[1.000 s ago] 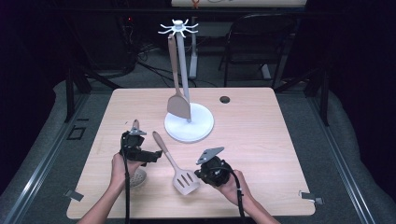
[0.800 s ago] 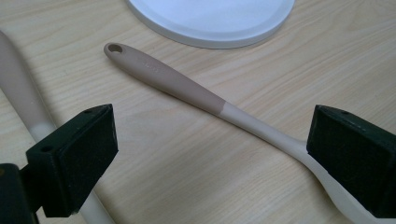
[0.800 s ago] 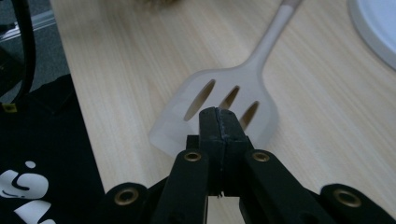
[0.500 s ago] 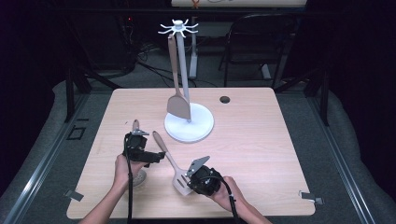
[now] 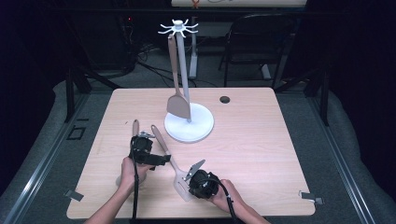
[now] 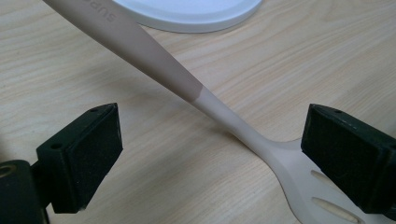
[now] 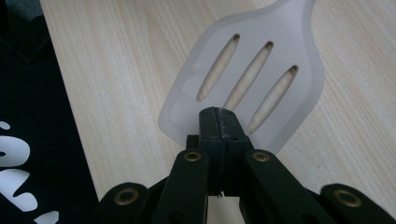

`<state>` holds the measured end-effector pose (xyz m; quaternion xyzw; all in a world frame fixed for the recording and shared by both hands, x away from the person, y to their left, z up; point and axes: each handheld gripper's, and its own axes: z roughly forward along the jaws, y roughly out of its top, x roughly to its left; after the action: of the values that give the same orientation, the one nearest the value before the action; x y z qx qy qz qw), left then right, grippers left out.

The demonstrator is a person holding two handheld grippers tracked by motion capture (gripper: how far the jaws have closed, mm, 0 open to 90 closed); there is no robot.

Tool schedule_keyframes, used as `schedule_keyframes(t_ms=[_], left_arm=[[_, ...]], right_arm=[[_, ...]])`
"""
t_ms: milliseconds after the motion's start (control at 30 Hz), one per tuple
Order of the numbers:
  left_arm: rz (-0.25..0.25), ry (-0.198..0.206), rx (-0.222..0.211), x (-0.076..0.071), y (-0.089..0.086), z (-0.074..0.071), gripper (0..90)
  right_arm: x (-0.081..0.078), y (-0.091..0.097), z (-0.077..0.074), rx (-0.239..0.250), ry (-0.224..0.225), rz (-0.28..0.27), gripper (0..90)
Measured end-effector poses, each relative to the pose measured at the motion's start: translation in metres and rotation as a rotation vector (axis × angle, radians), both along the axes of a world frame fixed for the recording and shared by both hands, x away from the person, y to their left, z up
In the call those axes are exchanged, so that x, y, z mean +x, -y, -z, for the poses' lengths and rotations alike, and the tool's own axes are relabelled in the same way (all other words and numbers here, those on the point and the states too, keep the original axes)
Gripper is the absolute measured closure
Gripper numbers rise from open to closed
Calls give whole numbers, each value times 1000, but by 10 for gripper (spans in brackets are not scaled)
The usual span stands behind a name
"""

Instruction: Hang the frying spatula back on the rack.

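A pale slotted spatula (image 5: 173, 169) lies on the wooden table (image 5: 261, 154), its brown handle pointing toward the white stand (image 5: 189, 123). My left gripper (image 5: 161, 157) stands open, its pads on either side of the spatula's neck (image 6: 219, 109) without touching it; the left gripper (image 6: 215, 149) sits low over the wood. My right gripper (image 5: 189, 183) is shut, with its joined tips (image 7: 218, 116) at the near edge of the slotted blade (image 7: 247, 79) and nothing between them.
A second spatula (image 5: 177, 100) hangs from the stand's hooked top (image 5: 178, 28). Another brown-handled utensil (image 5: 135, 127) lies under the left hand. A small dark hole (image 5: 225, 99) marks the table's far side. A chair (image 5: 261, 42) stands behind the table.
My right gripper has come down and to the left onto the spatula's blade. The left gripper has shifted only slightly, toward the handle.
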<state>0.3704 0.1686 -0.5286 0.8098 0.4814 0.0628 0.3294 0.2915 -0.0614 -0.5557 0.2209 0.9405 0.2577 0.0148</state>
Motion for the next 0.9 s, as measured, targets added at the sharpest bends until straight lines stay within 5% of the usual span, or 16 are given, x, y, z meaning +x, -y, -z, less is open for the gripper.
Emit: schedule_keyframes(t_ms=[500,900], left_arm=[[-73,-43,11,31,13,13,230],[-116,-88,7,44,14,25,473]], right_arm=[[2,3,1,16,-13,-4,900],[2,2,1,14,-7,-4,900]])
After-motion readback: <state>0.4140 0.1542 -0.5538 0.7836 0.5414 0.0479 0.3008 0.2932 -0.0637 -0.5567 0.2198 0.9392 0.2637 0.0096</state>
